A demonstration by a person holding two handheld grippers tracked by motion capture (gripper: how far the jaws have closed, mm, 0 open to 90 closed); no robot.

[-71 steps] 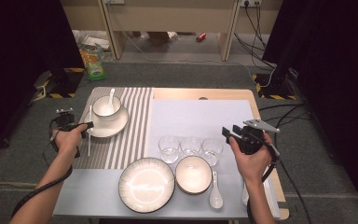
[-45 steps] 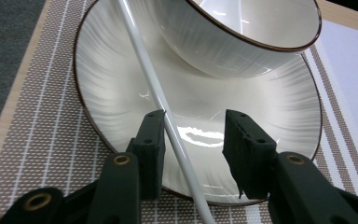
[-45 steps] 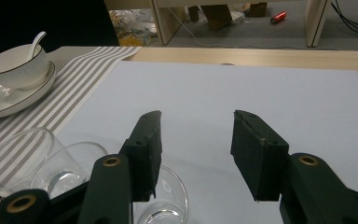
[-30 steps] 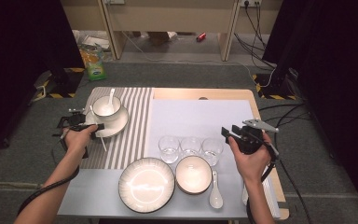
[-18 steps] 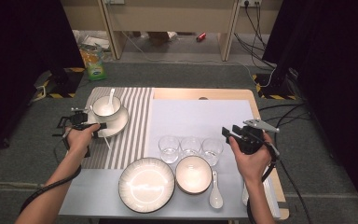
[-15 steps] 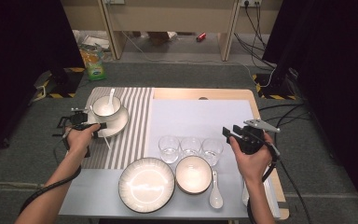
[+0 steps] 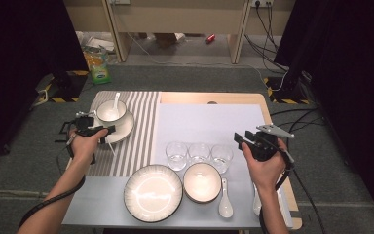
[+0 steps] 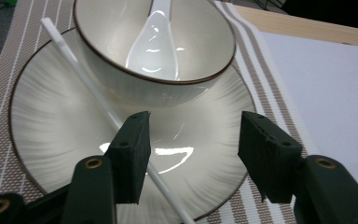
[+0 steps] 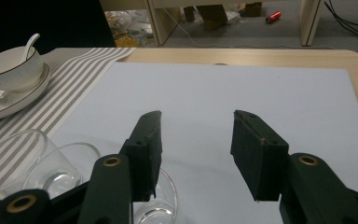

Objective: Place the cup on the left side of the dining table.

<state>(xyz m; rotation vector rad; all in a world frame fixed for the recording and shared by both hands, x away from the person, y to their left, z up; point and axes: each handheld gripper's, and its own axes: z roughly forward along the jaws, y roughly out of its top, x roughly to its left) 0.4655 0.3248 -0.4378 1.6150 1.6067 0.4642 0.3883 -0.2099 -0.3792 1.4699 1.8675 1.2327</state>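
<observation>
L gripper (image 8: 193, 151) sits low over near rim of plate (image 8: 42, 135) on striped mat (image 7: 136, 131), fingers apart, nothing held. Bowl (image 8: 121, 79) w/ white spoon (image 8: 154, 42) stands on plate; thin white stick (image 8: 88, 93) lies across plate, passing under and just beside the L-hand finger. Looks like approach step, prob. a grab at plate rim or stick, can't tell which. Next: ease fwd, centre target btwn fingers, close gently; bowl could slide. R gripper (image 9: 196, 144) hangs above tabletop near three glasses (image 7: 198, 155), fingers apart, empty
</observation>
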